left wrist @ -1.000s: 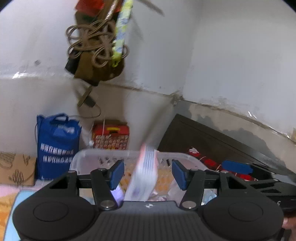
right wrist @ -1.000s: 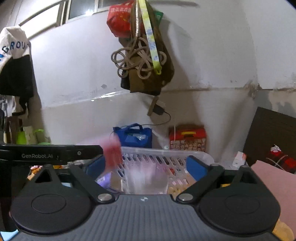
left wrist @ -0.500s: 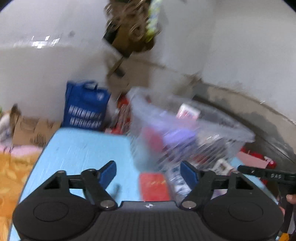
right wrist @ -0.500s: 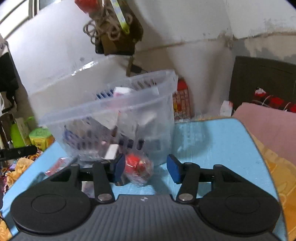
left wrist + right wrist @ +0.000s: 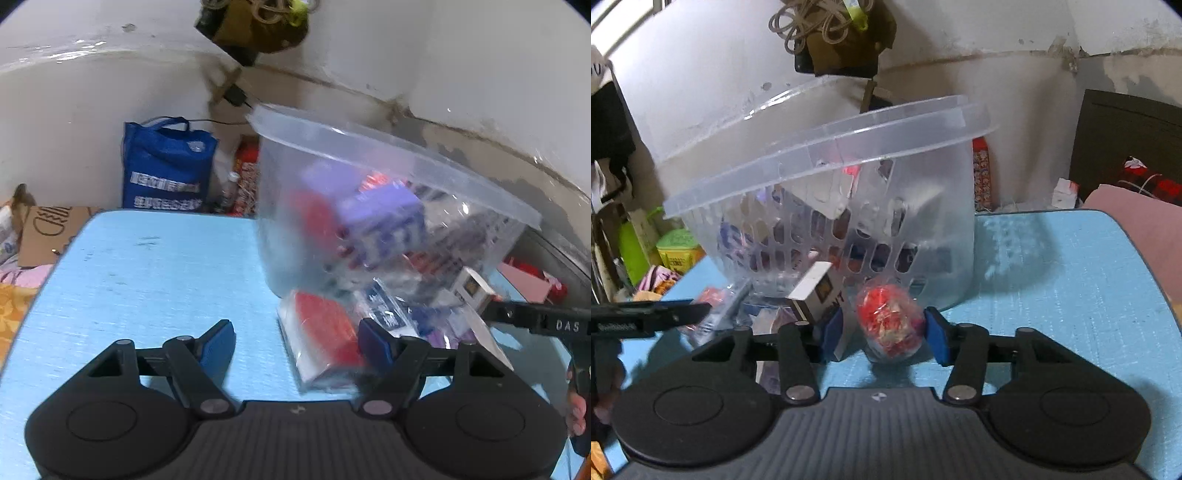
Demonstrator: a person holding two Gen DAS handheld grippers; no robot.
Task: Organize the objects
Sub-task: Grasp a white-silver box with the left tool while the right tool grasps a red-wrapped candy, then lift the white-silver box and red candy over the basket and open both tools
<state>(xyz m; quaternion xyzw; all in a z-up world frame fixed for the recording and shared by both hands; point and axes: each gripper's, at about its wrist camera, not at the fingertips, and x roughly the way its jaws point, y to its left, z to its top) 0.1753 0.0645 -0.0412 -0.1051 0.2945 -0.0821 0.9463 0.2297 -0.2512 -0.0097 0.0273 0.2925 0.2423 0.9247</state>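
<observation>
On the light blue mat [image 5: 1071,280], the right gripper [image 5: 884,328] has just been closing around a red wrapped ball [image 5: 888,321]; the left gripper [image 5: 297,343] gapes, its right pad beside a red packet [image 5: 321,332]

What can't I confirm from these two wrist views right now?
- Basket contents: frosted wall, blurred in the left view.
- Right tool grip on the red wrapped packet: contact at its near pad is unclear.
- Flat red packet: motion-blurred, label unreadable.
- Left tool: jaws apart.

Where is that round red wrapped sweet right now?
In the right wrist view, the red wrapped sweet sits on the blue table between the right gripper fingers, before the clear basket.
</observation>
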